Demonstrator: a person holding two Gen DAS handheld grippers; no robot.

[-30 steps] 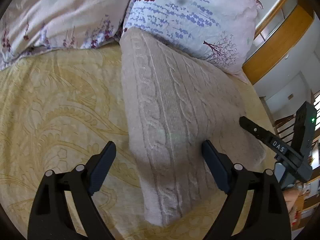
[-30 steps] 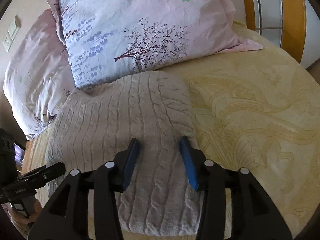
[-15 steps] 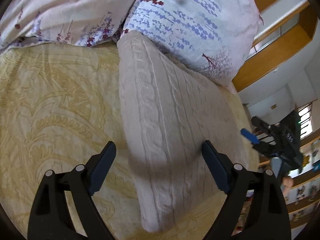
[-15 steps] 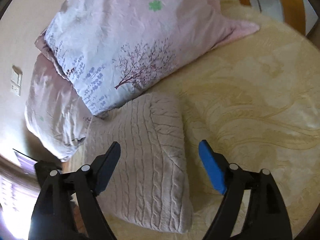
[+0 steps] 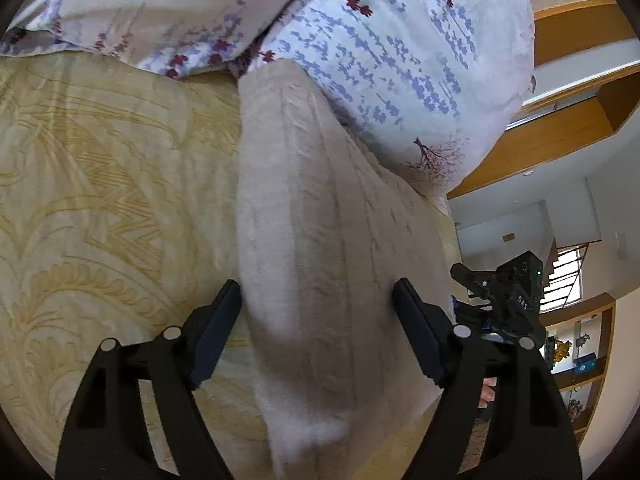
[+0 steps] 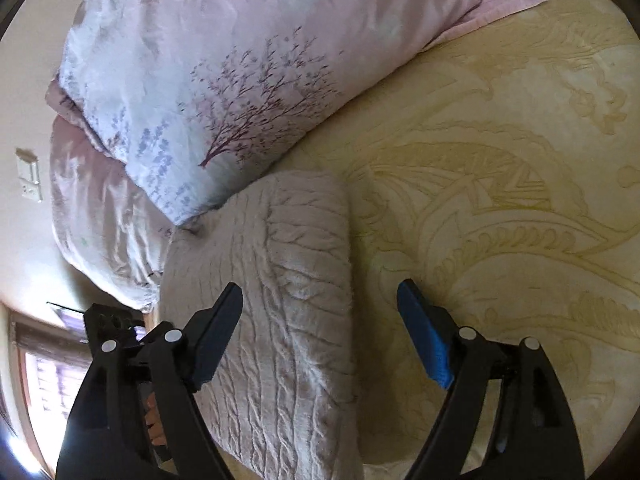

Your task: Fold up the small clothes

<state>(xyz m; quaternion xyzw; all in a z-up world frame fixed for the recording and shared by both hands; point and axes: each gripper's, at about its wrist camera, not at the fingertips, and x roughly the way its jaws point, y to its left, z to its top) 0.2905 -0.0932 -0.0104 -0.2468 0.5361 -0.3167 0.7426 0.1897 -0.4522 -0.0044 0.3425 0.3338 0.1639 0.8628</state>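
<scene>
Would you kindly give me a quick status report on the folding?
Left gripper open, right gripper open, nothing held. Knit sweater folded on the bedspread, far end against the floral pillow. Nothing in the way.

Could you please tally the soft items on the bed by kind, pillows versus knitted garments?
Pillows: 2, the tree-print pillow and the pink pillow behind it.
Knitted garments: 1, the folded cable-knit sweater.
Total: 3.
</scene>
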